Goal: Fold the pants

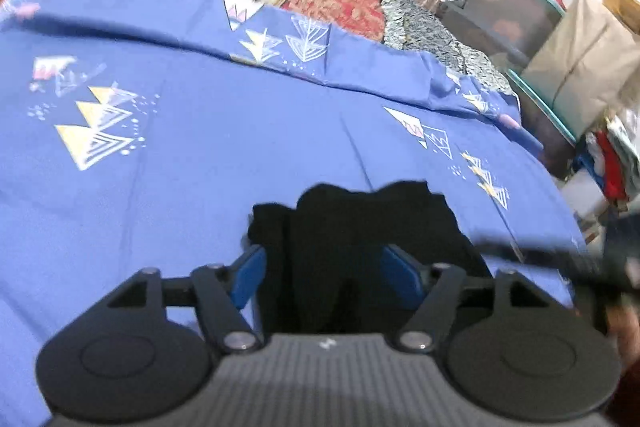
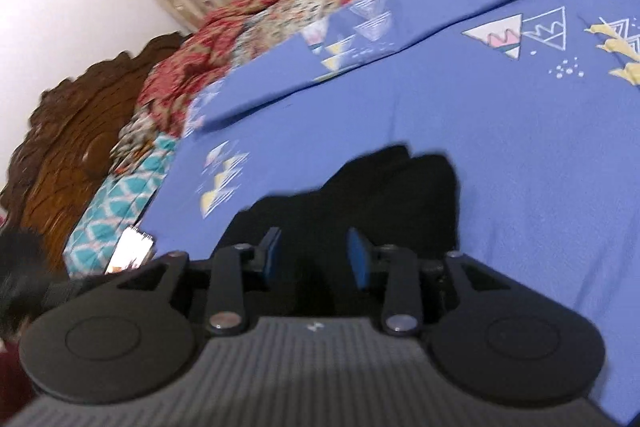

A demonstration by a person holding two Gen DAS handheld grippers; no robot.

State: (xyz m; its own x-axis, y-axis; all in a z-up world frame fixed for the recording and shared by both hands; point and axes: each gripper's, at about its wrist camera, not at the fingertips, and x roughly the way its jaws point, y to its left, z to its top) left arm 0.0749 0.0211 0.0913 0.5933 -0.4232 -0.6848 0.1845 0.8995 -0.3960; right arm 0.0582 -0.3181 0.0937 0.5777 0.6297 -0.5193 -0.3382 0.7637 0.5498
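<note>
Black fabric, bunched and soft: that's the dark pair of pants (image 1: 360, 227), lying in a compact heap on the blue bedsheet printed with white and yellow triangles (image 1: 200, 147), close to the near edge of the bed. Both claws sit right over it. The left claw (image 1: 324, 267) has its blue pads spread wide, cloth lying between them but nothing pinched — released, by the look of it. The right claw (image 2: 316, 255) has a narrower gap, pads also off the cloth, so it's let go too. Judging from the heap, a fold looks laid down and the claws are parted so the cloth can settle flat rather than drag along. Over at the far edge of the bed, a red patterned quilt (image 2: 280, 7) is pushed aside, likely to leave folding room. The carved wooden headboard (image 2: 72, 131) shows in the right view.
</note>
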